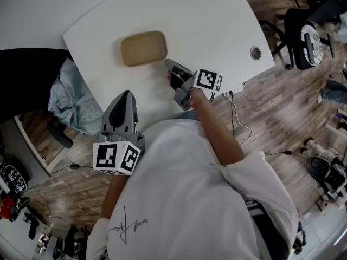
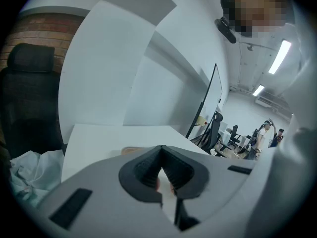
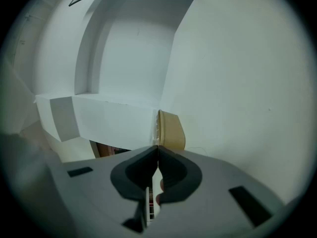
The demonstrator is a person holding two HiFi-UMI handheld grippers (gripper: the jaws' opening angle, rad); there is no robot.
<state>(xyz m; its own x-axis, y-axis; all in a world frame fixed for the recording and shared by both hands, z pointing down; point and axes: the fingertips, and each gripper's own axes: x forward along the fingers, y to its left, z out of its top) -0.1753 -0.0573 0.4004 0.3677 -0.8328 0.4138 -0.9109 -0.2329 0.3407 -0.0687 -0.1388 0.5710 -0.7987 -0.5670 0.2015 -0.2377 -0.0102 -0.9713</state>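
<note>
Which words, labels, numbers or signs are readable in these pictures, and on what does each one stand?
No text is readable.
Black script on the white shirt: too small to read.
The cube on the left gripper and the cube on the right gripper: black square patterns, no letters.

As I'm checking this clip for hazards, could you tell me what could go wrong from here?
1. The right gripper points at the tan tray with jaws together; moving on like that would likely shove the tray, not grip it.
2. A shove could slide it toward the table edge beyond.
3. The left gripper, shut and well back, cannot steady it.
</note>
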